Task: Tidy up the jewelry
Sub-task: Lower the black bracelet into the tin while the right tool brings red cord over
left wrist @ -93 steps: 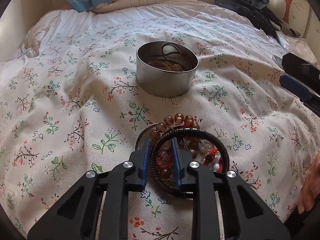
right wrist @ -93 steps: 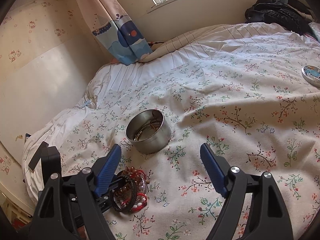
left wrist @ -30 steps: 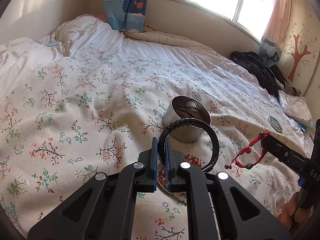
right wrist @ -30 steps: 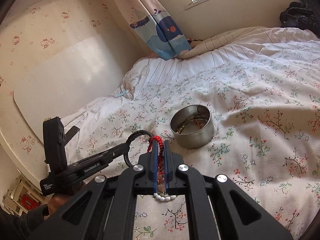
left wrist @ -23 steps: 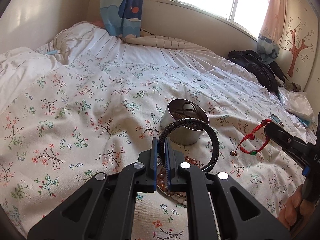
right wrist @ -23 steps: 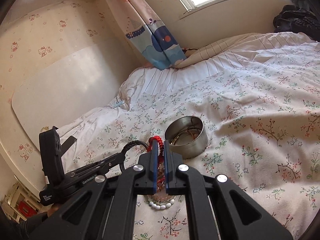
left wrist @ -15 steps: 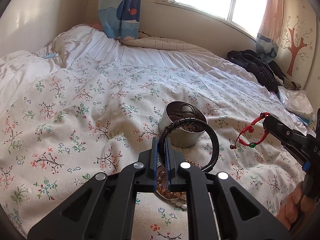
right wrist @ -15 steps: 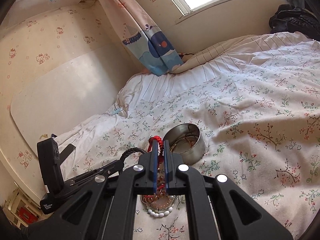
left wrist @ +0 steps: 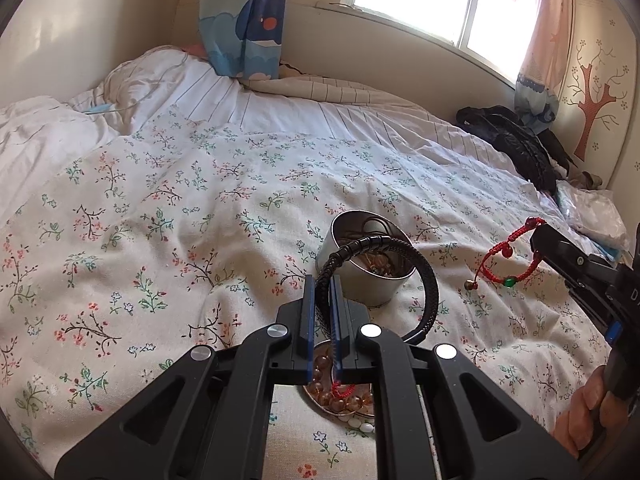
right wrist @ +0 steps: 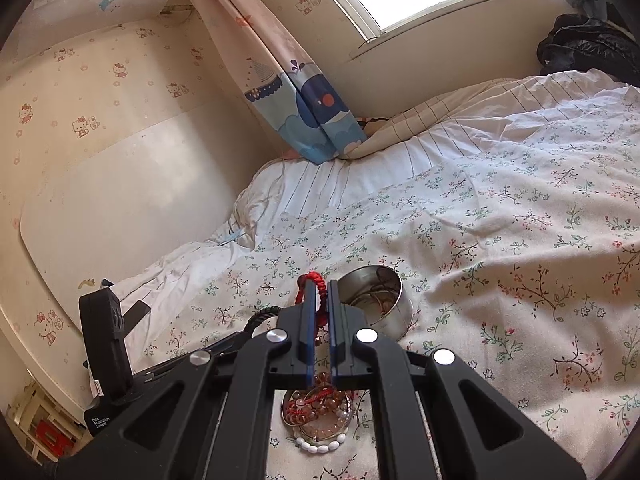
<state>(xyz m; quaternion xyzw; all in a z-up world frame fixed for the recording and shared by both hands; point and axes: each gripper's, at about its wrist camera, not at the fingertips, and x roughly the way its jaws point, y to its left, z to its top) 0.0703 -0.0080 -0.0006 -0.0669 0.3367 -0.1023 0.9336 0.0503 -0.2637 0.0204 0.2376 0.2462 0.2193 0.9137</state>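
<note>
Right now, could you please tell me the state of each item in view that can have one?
Left tool: shut on the black braided leather bracelet, lifted off the bed.
Right tool: shut on the red woven cord bracelet, held in the air.
Round silver metal tin: upright, lidless, jewelry inside.
Shallow round dish: on the floral bedspread, heaped with beaded bracelets.
White bead bracelet: lying beside the dish.

Floral bedspread (left wrist: 168,216) covers the bed; whale-print curtain (left wrist: 240,20) hangs beyond its far-left corner, black jacket (left wrist: 516,148) dumped at far right.
</note>
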